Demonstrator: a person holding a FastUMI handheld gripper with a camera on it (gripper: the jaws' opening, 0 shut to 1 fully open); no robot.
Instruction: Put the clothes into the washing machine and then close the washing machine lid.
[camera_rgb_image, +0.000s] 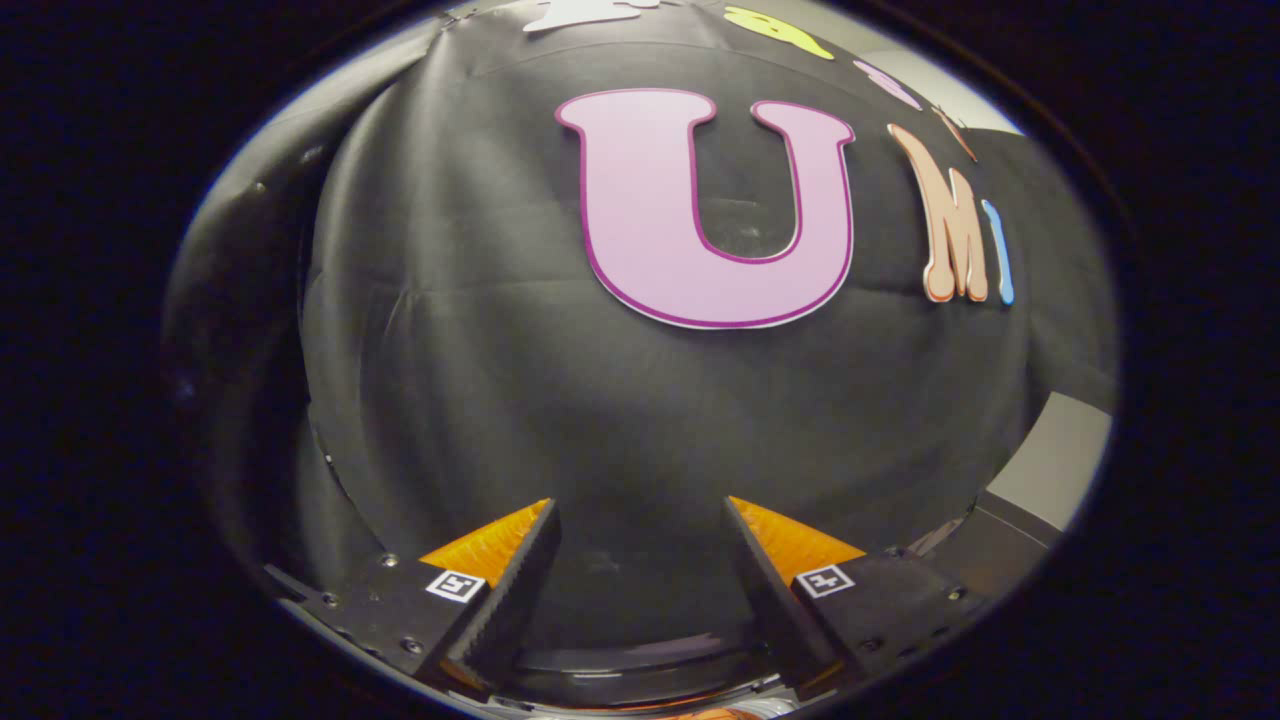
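gripper (640, 570) spread and empty, facing the booth wall (520, 400); we judge we should tilt down, find the clothes, then pinch them squarely.

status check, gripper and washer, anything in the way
Gripper open, nothing between fingers. Pointed at the booth wall. Dark curved rim low between fingers, cannot tell if washer. No clothes held.

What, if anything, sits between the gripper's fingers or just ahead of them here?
Nothing visible. The gripper is open, with an empty gap between its fingers, which point at the booth's black cloth wall. Below the fingers, a dark curved rim shows; I cannot tell what it belongs to.
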